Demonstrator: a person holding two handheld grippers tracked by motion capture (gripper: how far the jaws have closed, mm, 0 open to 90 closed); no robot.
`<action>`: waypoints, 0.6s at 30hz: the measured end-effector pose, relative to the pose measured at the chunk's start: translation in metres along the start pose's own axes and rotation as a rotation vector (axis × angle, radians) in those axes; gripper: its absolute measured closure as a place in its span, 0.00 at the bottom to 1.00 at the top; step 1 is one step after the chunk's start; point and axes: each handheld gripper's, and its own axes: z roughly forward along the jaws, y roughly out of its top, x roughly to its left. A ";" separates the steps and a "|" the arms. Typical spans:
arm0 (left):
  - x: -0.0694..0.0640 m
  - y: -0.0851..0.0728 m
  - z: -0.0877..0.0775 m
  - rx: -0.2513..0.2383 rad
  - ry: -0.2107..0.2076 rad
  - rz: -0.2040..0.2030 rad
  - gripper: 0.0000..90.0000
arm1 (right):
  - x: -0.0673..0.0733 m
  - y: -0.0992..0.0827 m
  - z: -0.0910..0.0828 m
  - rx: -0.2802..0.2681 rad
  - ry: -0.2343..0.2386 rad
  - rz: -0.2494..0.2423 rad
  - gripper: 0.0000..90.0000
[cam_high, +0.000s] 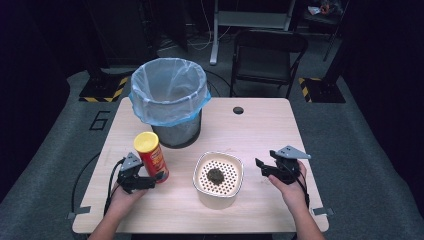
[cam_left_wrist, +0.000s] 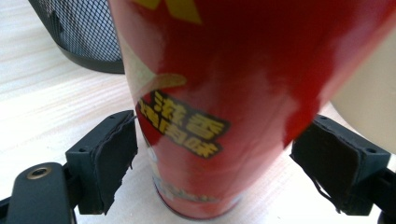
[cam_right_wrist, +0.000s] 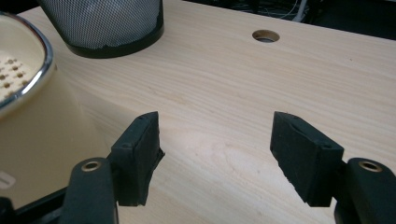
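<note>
Left gripper (cam_left_wrist: 212, 163) jaws spread around the red can (cam_left_wrist: 219, 93), seemingly not touching; right gripper (cam_right_wrist: 215, 154) gapes (bare tabletop (cam_right_wrist: 280, 79)).

Open tongs (cam_right_wrist: 215, 156) beside cream container (cam_right_wrist: 42, 144)

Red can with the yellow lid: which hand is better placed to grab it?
Left. The left tool already has the can between its open jaws, pads either side with small gaps. The right tool is open over bare table, beyond the cream strainer bowl.
</note>
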 end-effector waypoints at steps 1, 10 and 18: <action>0.001 0.000 0.001 0.004 -0.005 0.000 0.16 | 0.000 -0.001 -0.001 -0.001 -0.003 0.005 0.36; -0.001 0.001 0.002 0.016 0.014 0.052 0.26 | -0.013 -0.019 -0.003 0.016 -0.047 0.060 0.36; -0.008 0.009 -0.010 0.000 -0.001 0.078 0.26 | -0.019 -0.029 -0.001 0.043 -0.079 0.066 0.36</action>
